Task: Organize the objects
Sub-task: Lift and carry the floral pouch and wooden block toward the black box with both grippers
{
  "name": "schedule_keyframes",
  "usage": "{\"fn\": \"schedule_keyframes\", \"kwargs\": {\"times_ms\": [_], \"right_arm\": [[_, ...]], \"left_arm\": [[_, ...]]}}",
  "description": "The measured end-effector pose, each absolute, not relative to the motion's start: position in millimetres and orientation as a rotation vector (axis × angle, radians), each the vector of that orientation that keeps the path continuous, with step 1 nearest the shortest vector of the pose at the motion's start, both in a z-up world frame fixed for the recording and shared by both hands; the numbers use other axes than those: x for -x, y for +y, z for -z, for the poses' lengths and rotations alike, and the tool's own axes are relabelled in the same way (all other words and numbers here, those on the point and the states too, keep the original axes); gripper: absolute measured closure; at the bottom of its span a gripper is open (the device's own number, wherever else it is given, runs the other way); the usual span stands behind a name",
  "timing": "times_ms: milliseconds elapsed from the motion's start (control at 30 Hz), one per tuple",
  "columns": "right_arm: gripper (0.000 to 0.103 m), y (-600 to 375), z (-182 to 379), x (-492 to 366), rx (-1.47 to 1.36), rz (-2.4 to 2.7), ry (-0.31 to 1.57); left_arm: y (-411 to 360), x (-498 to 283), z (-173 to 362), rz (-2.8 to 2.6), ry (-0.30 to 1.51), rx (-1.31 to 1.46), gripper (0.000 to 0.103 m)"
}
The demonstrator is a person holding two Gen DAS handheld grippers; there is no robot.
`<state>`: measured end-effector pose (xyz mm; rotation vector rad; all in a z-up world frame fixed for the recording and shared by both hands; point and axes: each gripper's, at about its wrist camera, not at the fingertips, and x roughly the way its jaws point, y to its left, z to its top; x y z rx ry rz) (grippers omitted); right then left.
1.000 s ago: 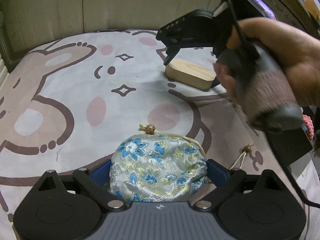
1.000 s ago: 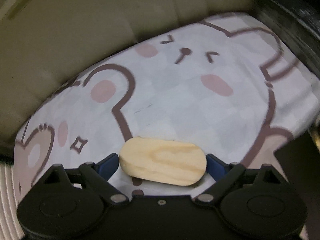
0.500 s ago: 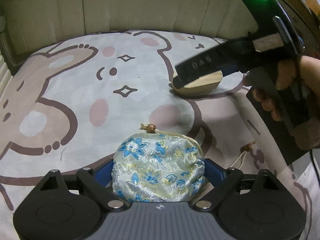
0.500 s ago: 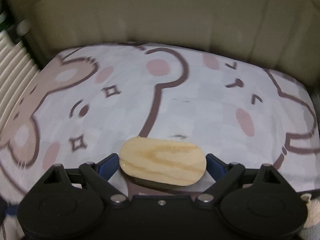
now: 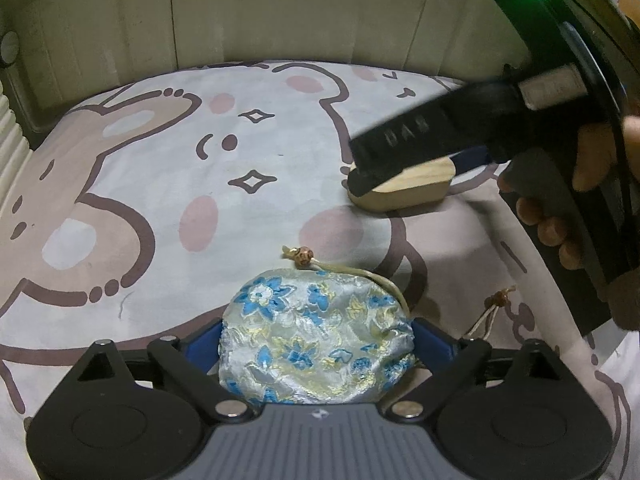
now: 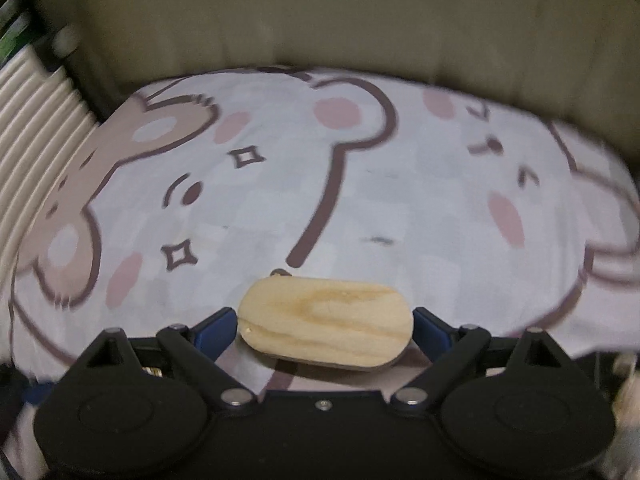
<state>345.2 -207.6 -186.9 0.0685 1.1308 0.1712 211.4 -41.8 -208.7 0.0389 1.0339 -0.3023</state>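
My left gripper (image 5: 316,344) is shut on a silver drawstring pouch (image 5: 316,336) with blue and yellow flowers, resting low on the bear-print cloth (image 5: 160,184). Its cord ends in a brown bead (image 5: 303,255). My right gripper (image 6: 325,326) is shut on an oval wooden block (image 6: 326,326), held just above the cloth. In the left wrist view the block (image 5: 404,188) and the right gripper over it sit at the right, beyond the pouch.
A beige padded wall (image 5: 280,12) borders the cloth at the back. A white ribbed surface (image 6: 36,128) lies at the left. A second beaded cord end (image 5: 498,300) lies right of the pouch. A dark edge (image 5: 560,272) runs along the right.
My right gripper has swung leftward with the wooden block, now facing the middle of the cloth. My left gripper with the pouch has barely moved.
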Motion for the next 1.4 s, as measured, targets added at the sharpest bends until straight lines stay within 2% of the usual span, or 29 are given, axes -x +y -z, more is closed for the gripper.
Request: {"fn": "schedule_keyframes", "kwargs": {"times_ms": [233, 533, 967, 1400], "right_arm": [[0.009, -200, 196, -348, -0.077, -0.083, 1.152], [0.009, -203, 188, -342, -0.035, -0.135, 1.121], [0.009, -209, 146, -318, -0.002, -0.199, 1.036], [0.009, -222, 95, -286, 0.026, -0.197, 0.94]], "left_arm": [[-50, -210, 215, 0.287, 1.042, -0.099, 0.003], [-47, -206, 211, 0.321, 1.037, -0.121, 0.011], [-28, -202, 186, 0.246, 1.014, -0.074, 0.011], [-14, -197, 138, 0.213, 0.944, -0.081, 0.011]]}}
